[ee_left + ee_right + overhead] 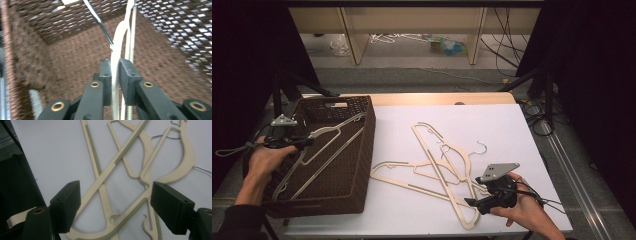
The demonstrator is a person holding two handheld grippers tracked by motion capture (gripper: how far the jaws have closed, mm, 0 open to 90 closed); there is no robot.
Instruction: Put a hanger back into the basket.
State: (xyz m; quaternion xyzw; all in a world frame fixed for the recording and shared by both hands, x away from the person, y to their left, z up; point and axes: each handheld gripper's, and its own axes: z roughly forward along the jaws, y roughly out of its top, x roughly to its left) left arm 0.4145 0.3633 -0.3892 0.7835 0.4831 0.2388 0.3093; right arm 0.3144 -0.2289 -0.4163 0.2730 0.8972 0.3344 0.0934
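Note:
A brown wicker basket stands at the table's left side. A cream plastic hanger lies tilted inside it, and my left gripper is shut on its lower part. In the left gripper view the jaws pinch the hanger's thin edge, with its metal hook pointing toward the basket wall. Overlapping cream hangers lie on the white table. My right gripper hovers open at their near end. In the right gripper view its jaws straddle the crossed hanger arms.
The white tabletop has bare room at the back right. Its front edge runs just below the right hand. Cables trail on the floor to the right, and black stands and curtains flank both sides.

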